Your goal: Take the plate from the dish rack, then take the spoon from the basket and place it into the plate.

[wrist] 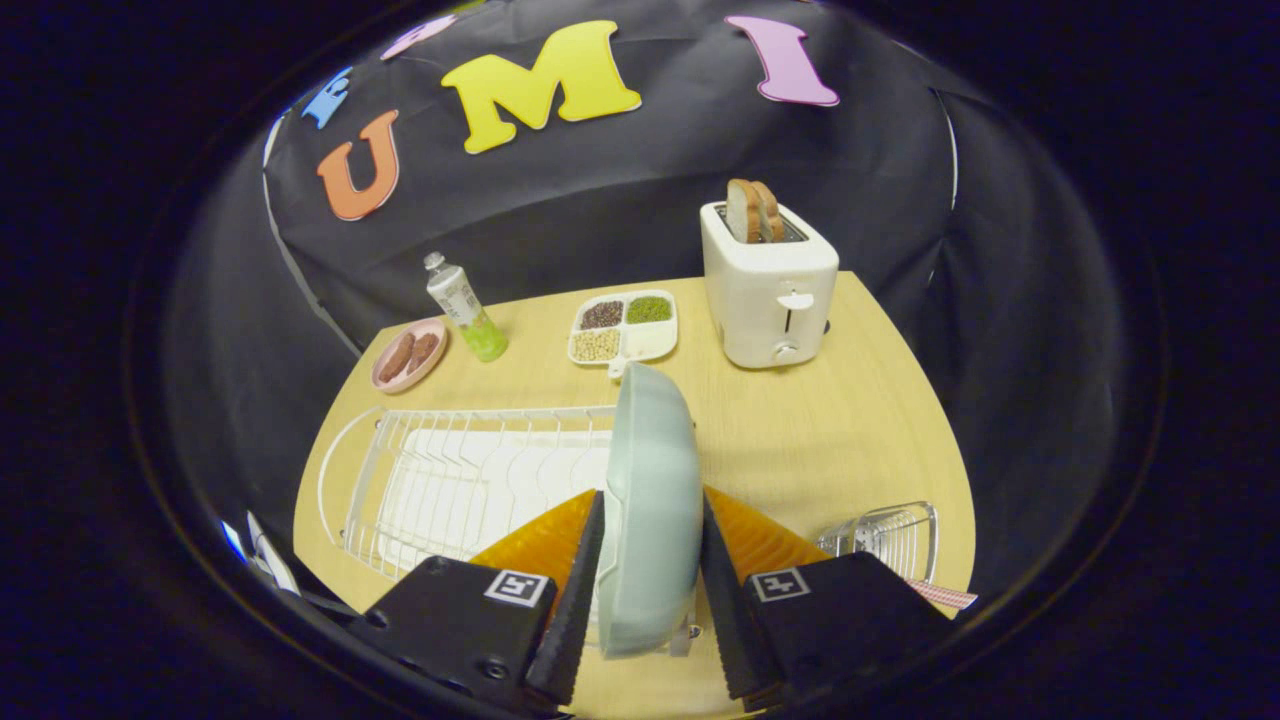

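My gripper point(652, 560) is clamped on the pale blue-green ceramic plate point(652, 480), held edge-up between both fingers, just right of the white wire dish rack point(470, 480). Next: tilt it flat w/o slipping, set it on bare wooden counter point(830, 420), short of the small wire basket point(890, 535) w/ spoon, away from the white toaster point(770, 290).
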